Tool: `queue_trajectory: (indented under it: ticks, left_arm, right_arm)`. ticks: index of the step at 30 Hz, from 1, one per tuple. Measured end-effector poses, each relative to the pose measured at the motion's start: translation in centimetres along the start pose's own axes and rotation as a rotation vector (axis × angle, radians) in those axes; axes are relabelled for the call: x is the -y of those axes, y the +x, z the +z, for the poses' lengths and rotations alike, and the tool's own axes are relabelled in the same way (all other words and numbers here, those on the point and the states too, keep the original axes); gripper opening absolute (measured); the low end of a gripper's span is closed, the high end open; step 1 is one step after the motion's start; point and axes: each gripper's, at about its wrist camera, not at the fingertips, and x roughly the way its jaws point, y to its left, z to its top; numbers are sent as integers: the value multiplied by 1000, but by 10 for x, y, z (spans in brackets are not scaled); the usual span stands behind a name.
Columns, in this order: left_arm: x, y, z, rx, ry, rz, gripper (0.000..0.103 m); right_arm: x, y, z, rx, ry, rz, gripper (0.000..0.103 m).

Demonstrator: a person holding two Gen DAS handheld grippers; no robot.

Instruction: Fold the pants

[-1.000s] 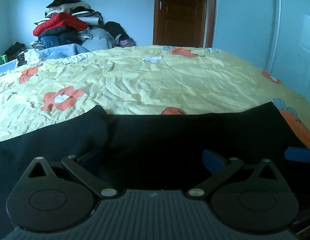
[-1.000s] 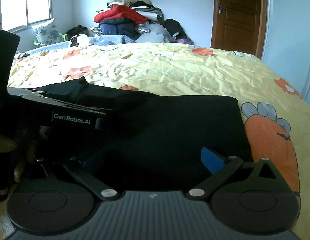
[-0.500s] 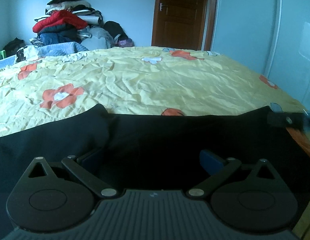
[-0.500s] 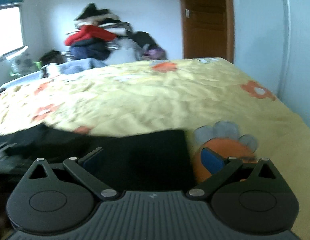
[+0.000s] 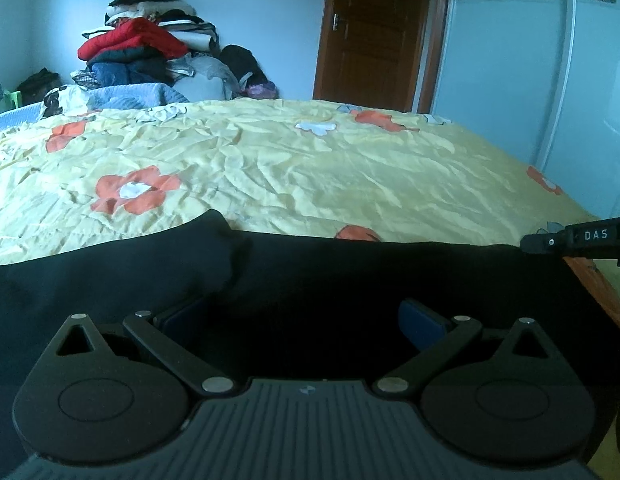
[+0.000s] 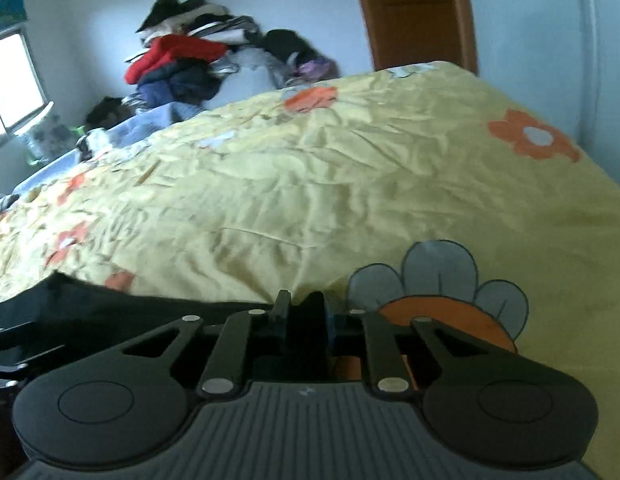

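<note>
The black pants (image 5: 330, 280) lie flat on the near part of the yellow flowered bed sheet (image 5: 290, 168). My left gripper (image 5: 302, 320) is open, its blue pads spread wide just above the pants' middle. My right gripper (image 6: 306, 316) is shut on the right-hand edge of the pants (image 6: 150, 312), with dark cloth pinched between the pads. The right gripper's body also shows in the left wrist view (image 5: 578, 238) at the pants' far right corner.
A tall pile of clothes (image 5: 150, 52) stands against the far wall behind the bed. A brown door (image 5: 374, 36) and a white wardrobe (image 5: 550, 72) are at the right. A window (image 6: 14, 84) is at the left. The bed's right edge (image 6: 598, 184) drops off nearby.
My right gripper swung right to the pants' right edge and closed on it. My left gripper stayed open over the pants' middle.
</note>
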Motion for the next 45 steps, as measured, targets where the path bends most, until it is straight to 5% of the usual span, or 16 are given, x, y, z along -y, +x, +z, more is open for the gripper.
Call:
queue_trajectory:
  ticks: [4, 6, 9, 11, 15, 16, 18, 19, 20, 26, 35, 42, 45]
  left_arm:
    - [0, 0, 0, -4, 8, 0, 103]
    - [0, 1, 0, -5, 9, 1, 103]
    - [0, 1, 0, -6, 10, 0, 103]
    - [1, 1, -1, -6, 15, -1, 103]
    - [4, 3, -1, -18, 38, 9, 103]
    - [5, 3, -1, -17, 44, 11, 103]
    - [5, 3, -1, -21, 46, 12, 103]
    - [4, 3, -2, -25, 41, 9, 103]
    - [4, 3, -2, -25, 38, 8, 103]
    - [5, 3, -2, -26, 39, 10, 103]
    - [-3, -13, -7, -23, 15, 35, 103]
    - [-44, -63, -18, -12, 39, 189, 103]
    - [-77, -86, -28, -4, 33, 277, 103]
  right_arm:
    - [-35, -35, -12, 93, -117, -98, 22]
    - [-57, -54, -26, 111, -178, -56, 22]
    - [-78, -54, -45, 19, -230, 35, 22]
    - [-85, -43, -60, -10, -269, 13, 22]
    - [-94, -44, -75, 79, -297, -42, 27]
    - [-99, -43, -77, 84, -321, -70, 32]
    - [-103, -41, -80, 99, -349, -162, 65]
    - [-105, -39, -80, 103, -339, -246, 99]
    - [-103, -36, -78, 99, -318, -281, 103]
    - [-67, -37, -68, 72, -133, -108, 103]
    - [-78, -38, -71, 63, -167, -141, 103]
    - [-79, -44, -72, 83, -152, -142, 103]
    - [-85, -60, -72, 126, -126, -68, 103]
